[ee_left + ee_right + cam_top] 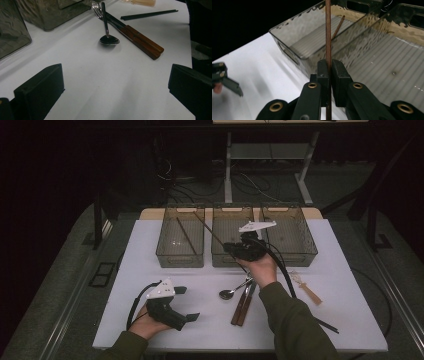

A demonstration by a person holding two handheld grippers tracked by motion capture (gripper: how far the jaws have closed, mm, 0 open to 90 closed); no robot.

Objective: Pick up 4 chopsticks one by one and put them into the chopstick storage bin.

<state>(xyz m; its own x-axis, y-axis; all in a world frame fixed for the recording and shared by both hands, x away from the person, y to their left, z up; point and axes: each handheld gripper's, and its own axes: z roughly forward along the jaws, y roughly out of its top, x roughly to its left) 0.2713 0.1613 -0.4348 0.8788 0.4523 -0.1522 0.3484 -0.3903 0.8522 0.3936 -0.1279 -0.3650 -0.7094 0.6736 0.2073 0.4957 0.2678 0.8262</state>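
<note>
Right tongs (329,72) are clamped tight on a thin brown chopstick (328,32), which stands up between the jaws and rises past the top of the right gripper view; in the high view that stick slants up and left from the right tongs (235,247) across the middle bin (232,237). Over at the near left, the left tongs (186,303) sit low over the white tabletop (350,320), jaws spread wide and gripping nothing, bare surface between them in the left gripper view. Three smoky clear bins line the far edge; the left bin (181,237) has one brown chopstick (186,236) lying in it, seen too in the right gripper view, and the right bin (290,236) sits beside the hand. On the tabletop near the right forearm lie a metal spoon (108,37), a fork (96,8) and wooden-handled cutlery (141,41) bunched together, a black chopstick (150,14) beyond them, and a pale wooden fork (306,289) off to the right.
</note>
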